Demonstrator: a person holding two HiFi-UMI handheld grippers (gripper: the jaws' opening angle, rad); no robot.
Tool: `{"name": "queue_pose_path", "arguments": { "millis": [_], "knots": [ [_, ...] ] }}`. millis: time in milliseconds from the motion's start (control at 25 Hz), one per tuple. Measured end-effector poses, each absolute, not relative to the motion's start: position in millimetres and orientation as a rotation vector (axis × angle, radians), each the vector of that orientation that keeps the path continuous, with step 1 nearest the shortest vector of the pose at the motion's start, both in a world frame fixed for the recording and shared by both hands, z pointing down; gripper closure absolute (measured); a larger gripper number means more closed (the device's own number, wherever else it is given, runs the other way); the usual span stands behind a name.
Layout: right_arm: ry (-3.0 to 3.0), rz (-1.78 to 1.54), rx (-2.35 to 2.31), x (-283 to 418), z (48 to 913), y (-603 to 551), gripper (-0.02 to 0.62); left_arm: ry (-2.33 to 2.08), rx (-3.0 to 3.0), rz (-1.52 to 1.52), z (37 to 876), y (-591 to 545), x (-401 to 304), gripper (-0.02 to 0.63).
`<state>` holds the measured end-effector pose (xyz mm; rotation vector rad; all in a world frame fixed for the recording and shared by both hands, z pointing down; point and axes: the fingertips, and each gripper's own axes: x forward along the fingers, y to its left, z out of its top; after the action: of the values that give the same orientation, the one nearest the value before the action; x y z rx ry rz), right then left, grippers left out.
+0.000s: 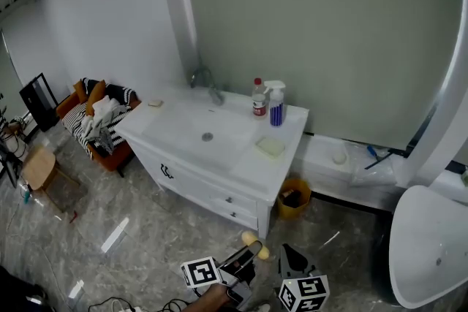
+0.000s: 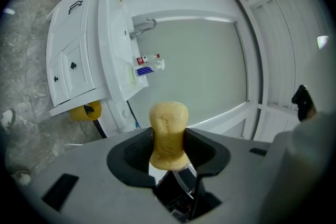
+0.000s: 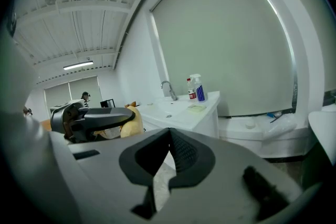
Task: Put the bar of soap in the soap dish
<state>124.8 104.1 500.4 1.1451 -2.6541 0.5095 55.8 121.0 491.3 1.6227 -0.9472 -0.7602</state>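
BATHROOM, WHITE WALLS, GREY MARBLED FLOOR (image 1: 146,230): The left gripper (image 1: 248,253) clamps a pale yellow bar of soap (image 2: 168,131) between its jaws, low over the floor and well apart from the white vanity cabinet (image 1: 212,190). The right gripper (image 1: 291,258), jaws together and empty, hangs just beside it. On the countertop, right of the sink basin (image 1: 207,135), lies a pale green soap dish (image 1: 270,146), near a spray bottle (image 1: 276,104). A yellow bin (image 1: 294,199) stands beside the cabinet, and an orange sofa (image 1: 99,128) beyond it.
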Motion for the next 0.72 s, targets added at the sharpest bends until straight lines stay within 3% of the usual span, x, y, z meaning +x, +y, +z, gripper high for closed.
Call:
{"name": "queue_pose_path", "arguments": {
  "millis": [280, 720],
  "knots": [
    [-2.61, 0.482, 1.181, 118.6, 506.8, 60.6, 0.584, -0.909, 1.629, -0.762, 497.3, 78.4, 41.5, 0.422],
    [-2.586, 0.478, 1.171, 46.2, 498.9, -13.3, 0.584, -0.889, 1.64, -0.721, 497.2, -5.2, -17.9, 0.422]
  ]
}}
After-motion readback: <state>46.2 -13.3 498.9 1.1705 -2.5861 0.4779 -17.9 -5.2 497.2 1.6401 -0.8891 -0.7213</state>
